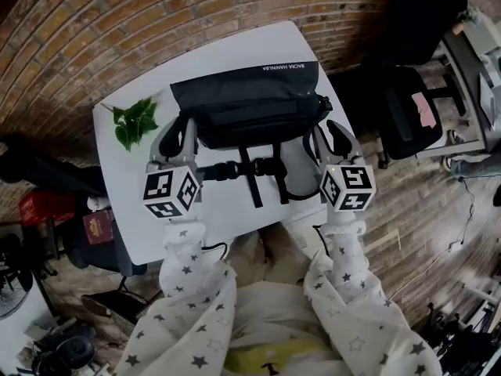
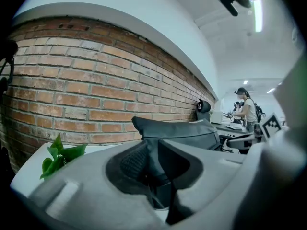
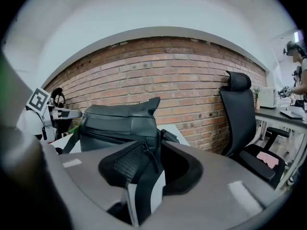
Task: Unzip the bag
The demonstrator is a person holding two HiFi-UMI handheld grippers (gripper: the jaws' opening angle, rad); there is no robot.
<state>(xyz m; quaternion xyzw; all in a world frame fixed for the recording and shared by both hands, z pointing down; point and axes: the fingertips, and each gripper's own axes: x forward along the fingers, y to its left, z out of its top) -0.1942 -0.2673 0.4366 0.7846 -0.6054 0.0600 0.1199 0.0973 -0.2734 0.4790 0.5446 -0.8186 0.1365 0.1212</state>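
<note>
I read the bag point(image 1: 246, 104) as black woven cloth, matt overall, with a smoother, faintly sheened front panel. Its straps point(image 1: 254, 175) look like flat webbing. The table point(image 1: 149, 218) top is white, smooth and low-gloss. Across the top of the frame the brick wall point(image 1: 117, 30) is rough and matt.

The left gripper point(image 2: 151, 159) and right gripper point(image 3: 152, 157) have grey, matt moulded-plastic shells. Their pads point(image 3: 128, 163) are black with a fine grid texture, probably rubber, though the view is too dark for me to confirm.

The leaves point(image 1: 135, 121) at the table's left edge are slightly glossy. The sleeves point(image 1: 192, 288) at the bottom are soft pale cloth. The floor point(image 1: 423, 210) at right is wood plank with a satin finish.
</note>
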